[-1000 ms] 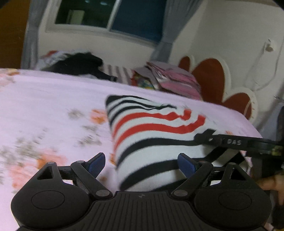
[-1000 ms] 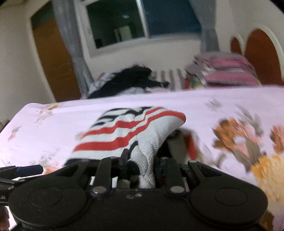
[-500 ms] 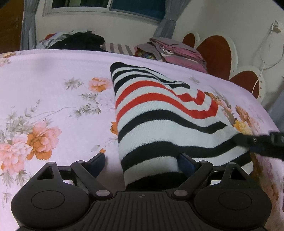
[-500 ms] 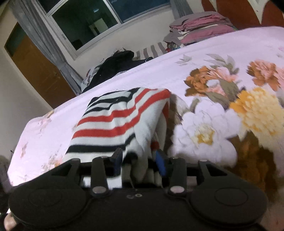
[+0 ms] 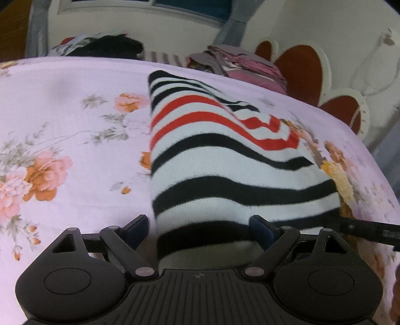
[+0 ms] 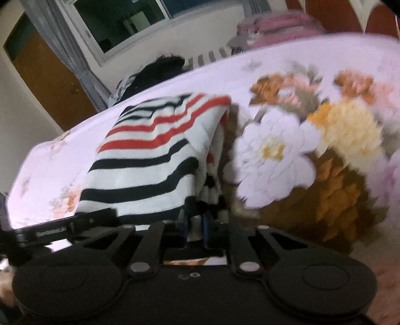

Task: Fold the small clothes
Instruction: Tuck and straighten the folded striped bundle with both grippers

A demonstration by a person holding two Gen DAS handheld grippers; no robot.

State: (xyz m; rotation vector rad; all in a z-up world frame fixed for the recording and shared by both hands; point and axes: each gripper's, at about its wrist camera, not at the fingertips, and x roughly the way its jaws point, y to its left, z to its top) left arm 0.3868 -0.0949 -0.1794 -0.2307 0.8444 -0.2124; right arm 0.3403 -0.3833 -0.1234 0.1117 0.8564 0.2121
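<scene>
Across both views, a bed under a pale lilac bedspread printed with pink and orange flowers. Along the far edge, a heap of dark clothes and a stack of folded pink laundry; behind these, a white wall with a window framed by grey curtains. Only in the left wrist view: a white headboard with rust-red scalloped panels and a cord looping down the wall at far right. Only in the right wrist view: a brown wooden door at left, and a very large, blurred white and yellow bloom of the print close by. On the bedspread near the front edge, the striped sweater, white with black and red bands, folded into a long block. Left gripper released, blue pads spread wide to either side of the sweater's near end, not pressing it. Right gripper clenched, blue pads drawn nearly together at the sweater's near right corner; whether cloth is pinched between them cannot be told through the blur. At the lower right of the left view, a black finger of the right gripper lying along the sweater's hem.
</scene>
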